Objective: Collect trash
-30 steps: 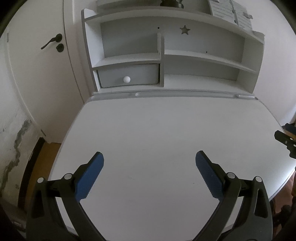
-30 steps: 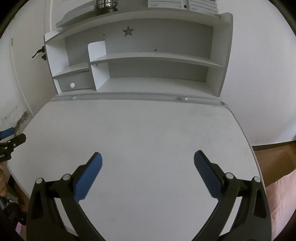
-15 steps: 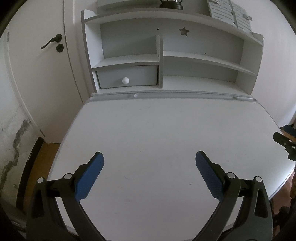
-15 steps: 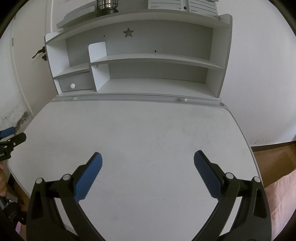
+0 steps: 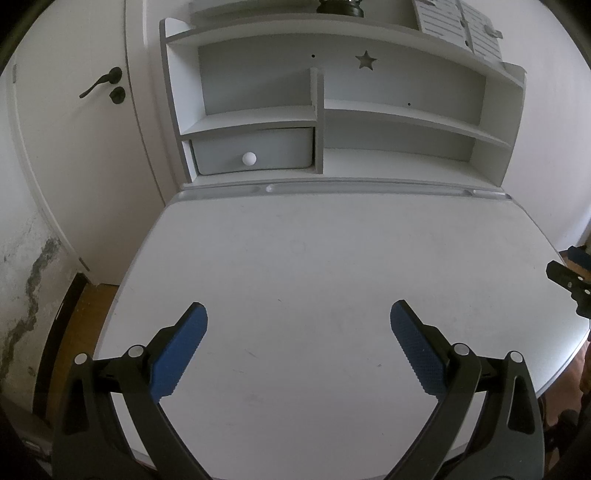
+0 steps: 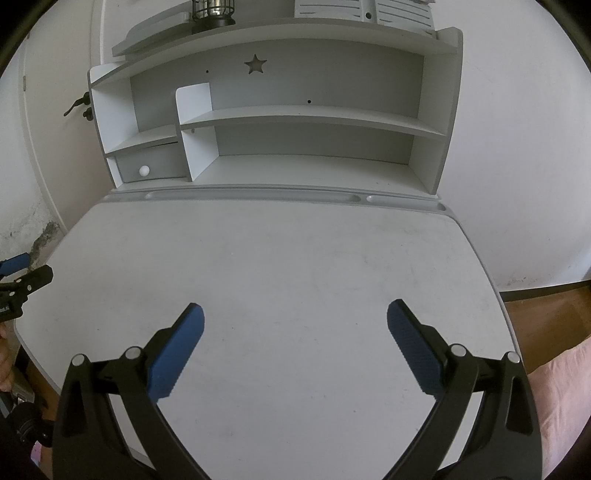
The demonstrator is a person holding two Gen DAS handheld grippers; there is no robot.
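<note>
No trash shows in either view. My left gripper (image 5: 297,314) hangs open over the near part of a white desk top (image 5: 332,266), blue pads wide apart with nothing between them. My right gripper (image 6: 295,314) is open the same way above the desk top (image 6: 288,258). The right gripper's tip (image 5: 567,280) pokes in at the right edge of the left wrist view. The left gripper's tip (image 6: 22,280) shows at the left edge of the right wrist view.
A white hutch (image 5: 332,110) with shelves, a star cut-out and a small drawer with a round knob (image 5: 249,158) stands at the desk's back. A white door with a dark handle (image 5: 99,83) is to the left. A lantern (image 6: 213,11) sits on top. Wooden floor (image 6: 546,299) lies to the right.
Both views have shifted slightly, with the hutch sliding a little down and nearer. Both grippers stay open and hold nothing.
</note>
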